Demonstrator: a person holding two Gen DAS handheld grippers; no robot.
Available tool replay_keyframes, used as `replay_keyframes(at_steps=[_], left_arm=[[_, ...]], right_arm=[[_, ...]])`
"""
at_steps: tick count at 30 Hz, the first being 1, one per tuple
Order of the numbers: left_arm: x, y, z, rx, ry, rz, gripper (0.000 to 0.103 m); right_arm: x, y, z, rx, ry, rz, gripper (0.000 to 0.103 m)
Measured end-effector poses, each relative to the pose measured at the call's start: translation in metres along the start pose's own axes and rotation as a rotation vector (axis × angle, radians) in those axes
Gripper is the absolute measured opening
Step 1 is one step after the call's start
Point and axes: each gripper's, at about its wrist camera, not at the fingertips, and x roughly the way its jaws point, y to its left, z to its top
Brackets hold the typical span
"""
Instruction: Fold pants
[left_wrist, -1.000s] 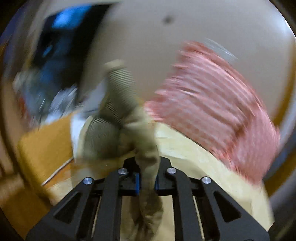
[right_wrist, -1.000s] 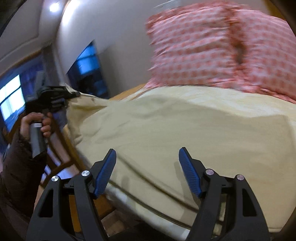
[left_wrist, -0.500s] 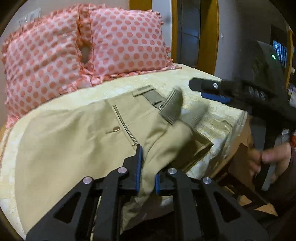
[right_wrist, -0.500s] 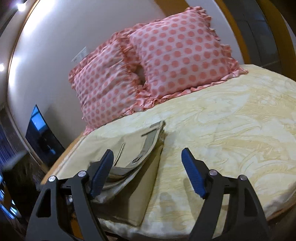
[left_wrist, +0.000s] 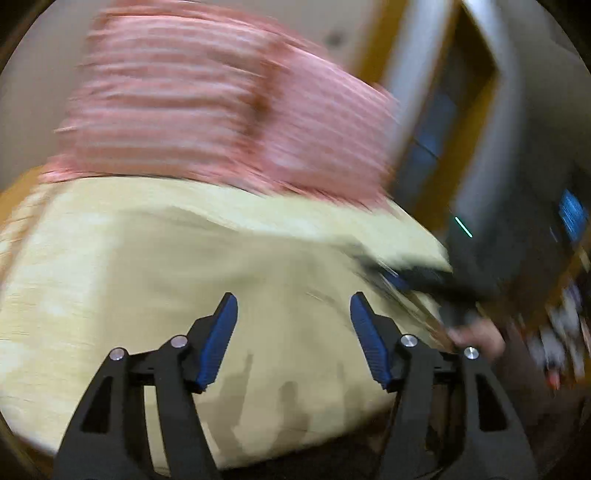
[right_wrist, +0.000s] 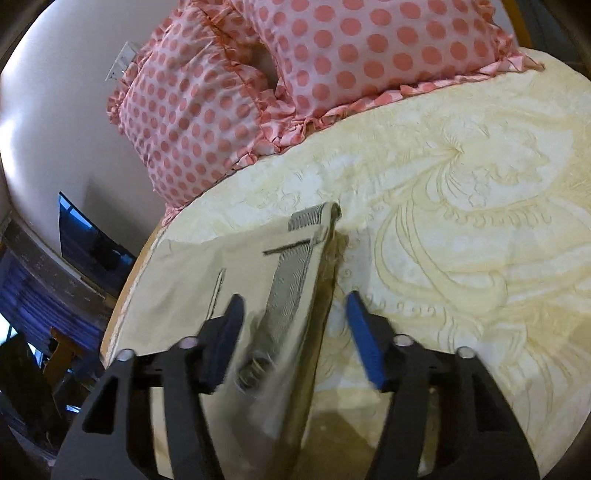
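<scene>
The beige pants lie folded on the yellow bedspread, with the grey ribbed waistband on top along their right edge. My right gripper is open, its blue-padded jaws standing either side of the waistband just above the pants. My left gripper is open and empty over the pants; that view is blurred by motion. The right gripper shows there at the right as a dark blur.
Two pink polka-dot pillows stand at the head of the bed against the wall. The bed's wooden edge runs along the left, with dark furniture beyond. A doorway and a hand are at the right.
My left gripper has let go of the pants and opened. The pants now lie flat. My right gripper has moved in over the waistband edge.
</scene>
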Motion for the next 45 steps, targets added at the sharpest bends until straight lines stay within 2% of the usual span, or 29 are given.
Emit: replay_keyframes(at_steps=[2,4,5,6,8,9,11,14,16,17,18,19,20,21,23,28,33,35,36,37,38,39,40,41,42,43,44,45], left_arm=[[-0.004,0.05,0.016,-0.118,-0.016,0.074,0.064],[0.003,0.085,0.025,-0.187,0.015,0.131,0.064],[0.012,0.105,0.03,-0.224,0.053,0.139,0.064],[0.02,0.116,0.033,-0.243,0.085,0.131,0.064],[0.04,0.132,0.035,-0.275,0.162,0.077,0.064],[0.052,0.137,0.035,-0.278,0.206,0.047,0.064],[0.069,0.137,0.036,-0.261,0.256,0.037,0.064],[0.093,0.139,0.039,-0.257,0.319,-0.025,0.065],[0.102,0.139,0.042,-0.25,0.325,-0.059,0.068],[0.109,0.14,0.045,-0.255,0.332,-0.086,0.068],[0.11,0.14,0.043,-0.266,0.336,-0.098,0.054],[0.114,0.146,0.043,-0.297,0.343,-0.11,0.039],[0.118,0.15,0.044,-0.321,0.346,-0.115,0.018],[0.12,0.154,0.045,-0.348,0.345,-0.138,0.01],[0.117,0.157,0.049,-0.374,0.329,-0.174,0.007],[0.128,0.147,0.074,-0.304,0.305,-0.117,0.006],[0.169,0.148,0.128,-0.266,0.208,-0.022,0.006],[0.199,0.155,0.141,-0.27,0.218,0.033,0.008],[0.208,0.158,0.142,-0.268,0.231,0.068,0.01],[0.217,0.161,0.141,-0.265,0.253,0.111,0.013],[0.224,0.163,0.139,-0.267,0.283,0.145,0.021],[0.222,0.165,0.137,-0.269,0.279,0.153,0.027],[0.21,0.164,0.136,-0.249,0.245,0.183,0.029],[0.2,0.162,0.136,-0.225,0.218,0.214,0.041],[0.188,0.159,0.137,-0.203,0.187,0.231,0.053],[0.173,0.154,0.137,-0.187,0.146,0.22,0.055],[0.157,0.147,0.136,-0.177,0.101,0.17,0.056],[0.147,0.139,0.135,-0.171,0.085,0.1,0.06]], right_arm=[[0.003,0.001,0.001,-0.01,0.003,0.007,0.049],[0.003,0.002,0.0,-0.026,-0.002,0.022,0.049],[0.002,0.002,0.0,-0.03,-0.004,0.053,0.046],[0.002,0.002,-0.001,-0.034,0.0,0.079,0.043],[0.004,0.002,0.001,-0.037,0.015,0.058,0.043],[0.007,0.002,0.003,-0.029,0.026,0.049,0.043],[0.011,0.0,0.008,-0.008,0.04,0.051,0.043],[0.015,-0.004,0.015,0.011,0.069,0.083,0.043],[0.016,-0.008,0.018,0.021,0.085,0.108,0.043],[0.016,-0.009,0.018,0.02,0.093,0.112,0.033],[0.017,-0.012,0.018,0.027,0.104,0.144,0.018],[0.018,-0.015,0.018,0.052,0.109,0.182,0.016],[0.017,-0.019,0.019,0.078,0.113,0.211,0.015],[0.016,-0.02,0.02,0.092,0.113,0.237,0.014],[0.015,-0.019,0.024,0.103,0.114,0.256,0.012],[0.021,-0.004,0.06,0.045,0.09,0.252,0.011],[0.043,0.004,0.124,-0.033,0.003,0.171,0.01],[0.061,-0.003,0.144,-0.035,-0.019,0.095,0.011],[0.07,-0.006,0.147,-0.04,-0.007,0.06,0.011],[0.084,-0.01,0.147,-0.048,0.041,-0.013,0.013],[0.092,-0.013,0.145,-0.054,0.077,-0.072,0.02],[0.094,-0.015,0.143,-0.063,0.101,-0.123,0.029],[0.09,-0.015,0.143,-0.071,0.097,-0.155,0.034],[0.078,-0.012,0.142,-0.086,0.06,-0.184,0.038],[0.067,-0.008,0.142,-0.099,0.022,-0.174,0.041],[0.055,-0.001,0.141,-0.109,-0.014,-0.122,0.048],[0.047,0.006,0.14,-0.116,-0.03,-0.071,0.07],[0.044,0.016,0.138,-0.13,-0.029,-0.015,0.082]])
